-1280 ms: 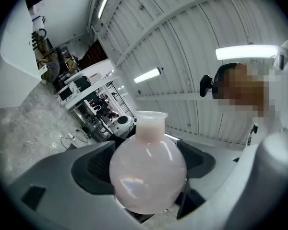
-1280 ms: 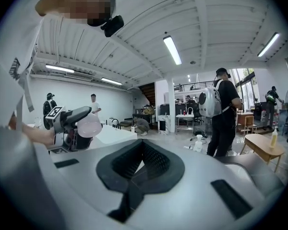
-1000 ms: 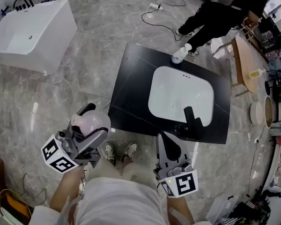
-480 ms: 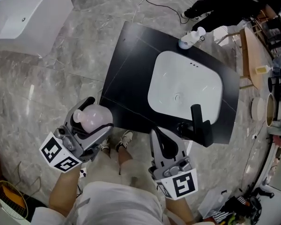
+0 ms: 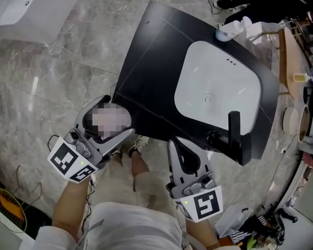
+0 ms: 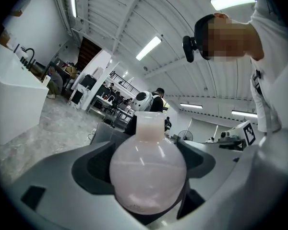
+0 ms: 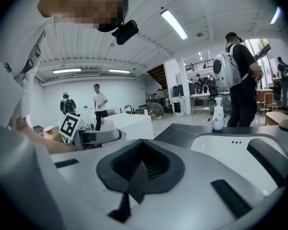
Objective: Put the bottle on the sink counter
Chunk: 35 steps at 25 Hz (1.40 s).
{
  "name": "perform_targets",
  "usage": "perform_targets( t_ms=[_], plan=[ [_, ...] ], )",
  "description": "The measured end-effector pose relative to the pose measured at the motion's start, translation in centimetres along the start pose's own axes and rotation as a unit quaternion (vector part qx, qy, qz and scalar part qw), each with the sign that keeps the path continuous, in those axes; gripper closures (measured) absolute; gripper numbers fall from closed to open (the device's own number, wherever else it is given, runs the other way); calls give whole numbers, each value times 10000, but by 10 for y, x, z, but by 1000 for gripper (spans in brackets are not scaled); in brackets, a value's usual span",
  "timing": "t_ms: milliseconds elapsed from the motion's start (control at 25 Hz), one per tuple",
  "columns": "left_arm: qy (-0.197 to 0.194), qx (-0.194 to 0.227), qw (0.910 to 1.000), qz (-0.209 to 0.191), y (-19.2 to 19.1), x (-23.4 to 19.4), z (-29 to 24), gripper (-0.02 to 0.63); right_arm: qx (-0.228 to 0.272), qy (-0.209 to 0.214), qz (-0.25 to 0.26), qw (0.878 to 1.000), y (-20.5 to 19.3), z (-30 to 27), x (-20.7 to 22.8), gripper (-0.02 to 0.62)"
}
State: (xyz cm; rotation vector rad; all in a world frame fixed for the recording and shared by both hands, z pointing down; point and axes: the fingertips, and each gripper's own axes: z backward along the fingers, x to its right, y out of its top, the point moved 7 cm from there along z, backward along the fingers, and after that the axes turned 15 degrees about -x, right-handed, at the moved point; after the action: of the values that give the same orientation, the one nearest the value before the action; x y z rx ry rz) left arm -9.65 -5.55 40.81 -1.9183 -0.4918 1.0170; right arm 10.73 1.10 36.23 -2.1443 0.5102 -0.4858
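- In the head view, the left gripper [image 5: 113, 120] is seen low at the left, just beside the near left corner of the black sink counter [image 5: 151, 61].
- A round, pale pink bottle [image 6: 148, 176] is pinched between its widely spread jaws; one pad is pressed against each side of the bulb.
- In the left gripper view, the bottle's short neck is pointed away from the camera, and the bulb fills the gap between the jaws.
- The bottle is held off the counter, over the grey marble floor [image 5: 52, 72] by the counter's edge.
- The right gripper [image 5: 180, 149] is held near the counter's near edge, close to the black faucet [image 5: 233, 134].
- Its jaws are pressed together, and nothing is gripped between them.
- A white basin [image 5: 219, 92] is set into the counter, and a white soap dispenser [image 5: 227, 31] is stood at the far corner.
- A white bathtub [image 5: 21, 4] is seen on the floor, well apart from the counter.
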Motion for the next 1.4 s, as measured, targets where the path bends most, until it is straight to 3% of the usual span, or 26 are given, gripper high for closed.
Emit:
perform_targets(
  t_ms=[320, 920, 1400],
  plan=[
    [140, -79, 9997, -170, -25, -20, -19, 199, -90, 53, -81, 9999, -17, -14, 10, 584],
    [388, -222, 9984, -358, -38, -42, -33, 199, -154, 154, -280, 9994, -29, -33, 20, 584],
    [511, -691, 9931, -802, -43, -38, -52, 199, -133, 126, -430, 9989, -39, -35, 35, 584]
  ],
)
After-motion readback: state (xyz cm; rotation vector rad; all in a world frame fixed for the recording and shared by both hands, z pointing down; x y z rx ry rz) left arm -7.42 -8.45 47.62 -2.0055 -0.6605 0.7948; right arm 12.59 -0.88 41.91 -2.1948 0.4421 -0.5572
